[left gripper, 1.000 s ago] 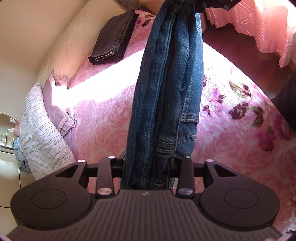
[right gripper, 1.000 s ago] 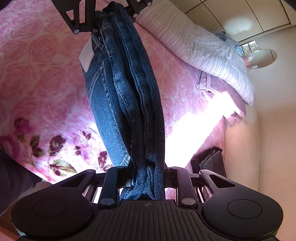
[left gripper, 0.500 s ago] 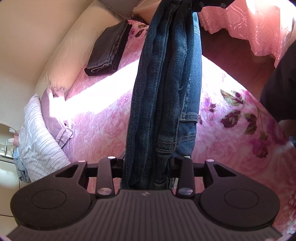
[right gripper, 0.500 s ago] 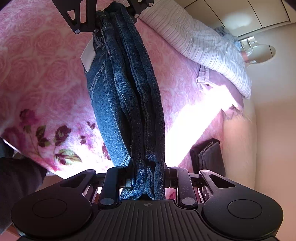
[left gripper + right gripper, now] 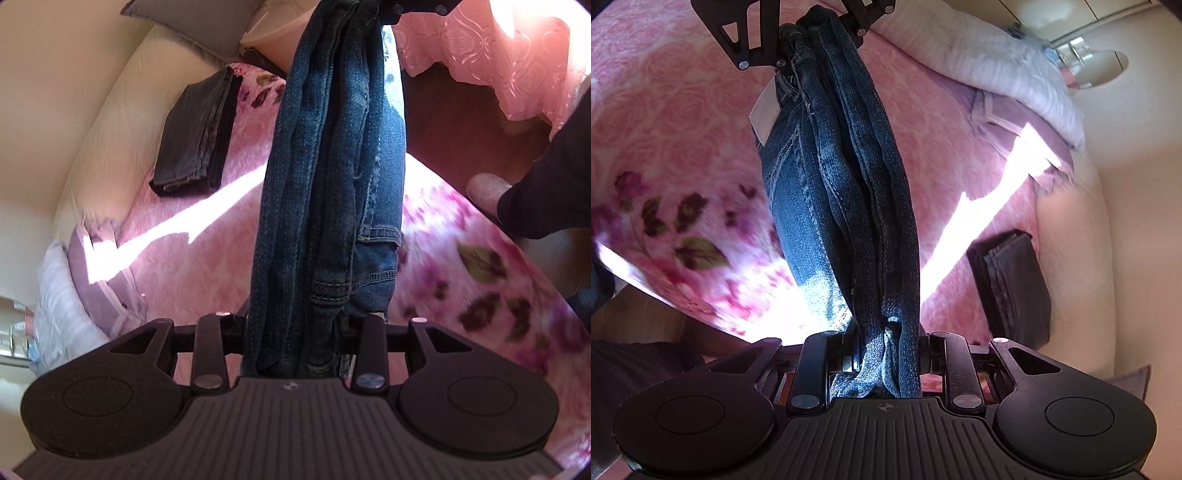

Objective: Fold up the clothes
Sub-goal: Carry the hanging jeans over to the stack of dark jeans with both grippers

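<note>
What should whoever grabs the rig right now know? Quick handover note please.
Left gripper: shut on one end of the blue jeans.
Right gripper: shut on the other end.
Jeans: bunched lengthwise, strung between both grippers above the pink floral bedspread, not laid down.
Done: a dark folded garment lies near the bed's cream edge.
Left: lay the jeans flat on the bed, fold them, probably place them by the dark garment.

Pink bed (image 5: 192, 258) bears folded dark clothes (image 5: 197, 136), perhaps trousers.
</note>
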`<control>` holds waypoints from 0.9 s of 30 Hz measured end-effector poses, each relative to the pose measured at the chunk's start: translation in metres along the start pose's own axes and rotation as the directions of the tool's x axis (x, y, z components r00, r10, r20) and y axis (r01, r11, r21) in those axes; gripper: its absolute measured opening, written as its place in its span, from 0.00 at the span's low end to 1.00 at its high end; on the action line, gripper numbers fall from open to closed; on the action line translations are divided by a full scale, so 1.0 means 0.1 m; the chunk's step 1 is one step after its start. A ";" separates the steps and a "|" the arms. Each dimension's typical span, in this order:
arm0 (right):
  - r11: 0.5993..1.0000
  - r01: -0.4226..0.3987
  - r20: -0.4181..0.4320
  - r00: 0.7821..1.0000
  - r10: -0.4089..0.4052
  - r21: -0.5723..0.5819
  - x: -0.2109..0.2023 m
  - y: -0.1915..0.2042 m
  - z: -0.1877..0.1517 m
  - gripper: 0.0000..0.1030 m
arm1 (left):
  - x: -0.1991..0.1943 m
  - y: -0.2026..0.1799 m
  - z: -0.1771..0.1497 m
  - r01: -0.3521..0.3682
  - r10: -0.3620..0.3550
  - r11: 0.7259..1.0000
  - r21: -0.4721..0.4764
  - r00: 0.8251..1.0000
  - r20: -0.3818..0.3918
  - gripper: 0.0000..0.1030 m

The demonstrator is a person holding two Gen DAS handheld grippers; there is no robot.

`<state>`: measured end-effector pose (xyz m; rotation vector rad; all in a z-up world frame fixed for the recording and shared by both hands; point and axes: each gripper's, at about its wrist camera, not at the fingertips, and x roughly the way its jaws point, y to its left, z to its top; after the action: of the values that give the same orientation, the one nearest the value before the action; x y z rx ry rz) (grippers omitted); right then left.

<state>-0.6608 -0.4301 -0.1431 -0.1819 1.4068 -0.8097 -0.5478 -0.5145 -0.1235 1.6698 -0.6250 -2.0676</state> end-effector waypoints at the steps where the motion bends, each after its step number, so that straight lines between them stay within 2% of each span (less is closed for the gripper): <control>1: 1.000 0.001 0.002 1.000 -0.001 0.012 0.04 -0.11 -0.11 0.22 | 0.06 0.07 0.16 -0.004 0.004 1.000 0.004 1.000 -0.001 0.33; 8: 0.998 0.036 0.029 0.999 -0.037 0.056 0.27 -1.14 -0.86 0.22 | 0.46 0.69 1.23 -0.057 0.057 0.998 0.016 0.998 0.008 0.33; 13: 0.994 0.100 0.053 0.993 -0.102 0.052 0.44 -1.94 -1.19 0.22 | 0.76 1.24 1.71 -0.117 0.117 0.993 -0.007 0.993 0.027 0.33; 20: 0.985 0.169 0.077 0.982 -0.170 0.014 0.96 -2.93 -1.24 0.22 | 1.45 2.14 2.06 -0.195 0.197 0.980 -0.047 0.980 0.036 0.33; 27: 0.968 0.245 0.096 0.966 -0.239 -0.058 1.82 -4.02 -1.08 0.22 | 2.37 3.16 2.25 -0.276 0.281 0.956 -0.102 0.959 0.035 0.33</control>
<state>-0.9272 -0.7933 -0.0833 -0.4452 1.3455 -0.9419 -0.8041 -0.8882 -0.0885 1.3922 -0.7203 -1.9085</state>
